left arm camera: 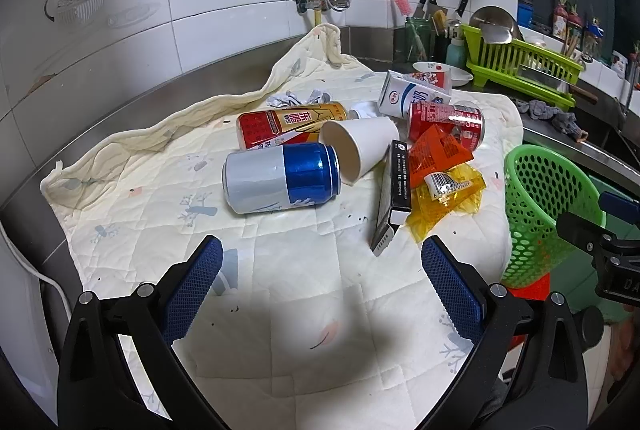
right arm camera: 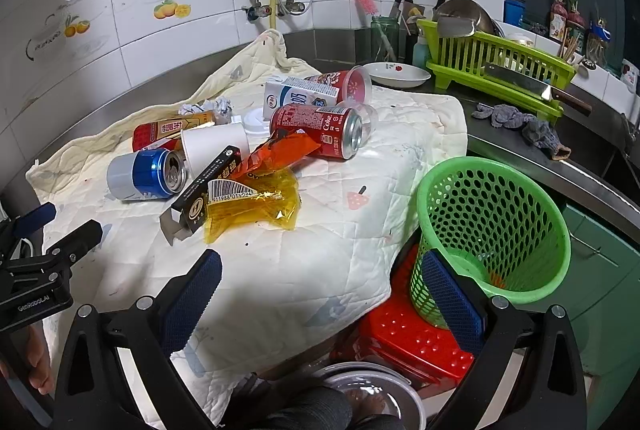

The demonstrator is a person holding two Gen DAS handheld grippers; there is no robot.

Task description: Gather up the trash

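Note:
Trash lies on a cream quilted cloth point(left arm camera: 280, 270): a blue and silver can point(left arm camera: 280, 178) on its side, a white paper cup point(left arm camera: 360, 146), a red and gold can point(left arm camera: 288, 124), a red Coke can point(right arm camera: 316, 130), a milk carton point(right arm camera: 298, 96), a black box point(left arm camera: 396, 186), orange point(right arm camera: 280, 150) and yellow point(right arm camera: 252, 208) wrappers. A green mesh basket point(right arm camera: 492, 230) stands at the cloth's right edge. My left gripper point(left arm camera: 322, 286) is open and empty, short of the blue can. My right gripper point(right arm camera: 320, 294) is open and empty over the cloth's front edge, beside the basket.
A red plastic stool point(right arm camera: 408, 342) sits under the basket. A green dish rack point(right arm camera: 496, 66) with a cleaver, a knife holder point(right arm camera: 408, 10), a white dish point(right arm camera: 400, 74) and a grey rag point(right arm camera: 520, 126) are on the steel counter at the back right. Tiled wall and pipes behind.

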